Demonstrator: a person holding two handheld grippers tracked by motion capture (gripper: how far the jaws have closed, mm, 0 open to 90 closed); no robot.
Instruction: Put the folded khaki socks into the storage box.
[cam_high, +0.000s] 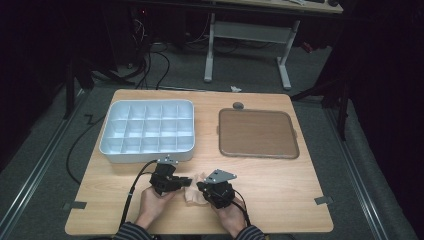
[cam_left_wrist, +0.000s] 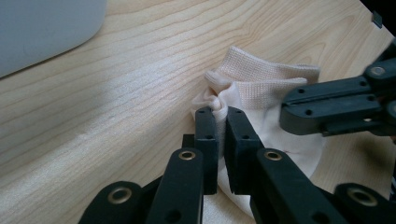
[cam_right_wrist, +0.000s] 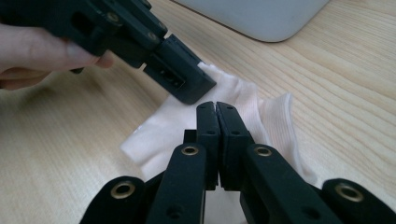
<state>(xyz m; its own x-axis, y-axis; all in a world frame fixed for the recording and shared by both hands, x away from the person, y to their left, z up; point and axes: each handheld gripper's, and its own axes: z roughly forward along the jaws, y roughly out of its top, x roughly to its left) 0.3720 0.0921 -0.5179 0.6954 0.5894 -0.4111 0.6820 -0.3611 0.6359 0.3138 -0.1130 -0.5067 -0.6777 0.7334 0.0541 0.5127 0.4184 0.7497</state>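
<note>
Both hand-held grippers pinching one sock at the bench's near edge.

Left hand-held gripper (cam_left_wrist: 219, 119) clenched on a bunched fold of the sock (cam_left_wrist: 266, 88); right hand-held gripper (cam_right_wrist: 216, 109) clamped on the fabric too. We'd keep both pinches firm and move in sync (one slip and the fold's gone). Count: one sock, one compartment tray (cam_high: 112, 150), one brown tray (cam_high: 258, 152), two grippers.
</note>
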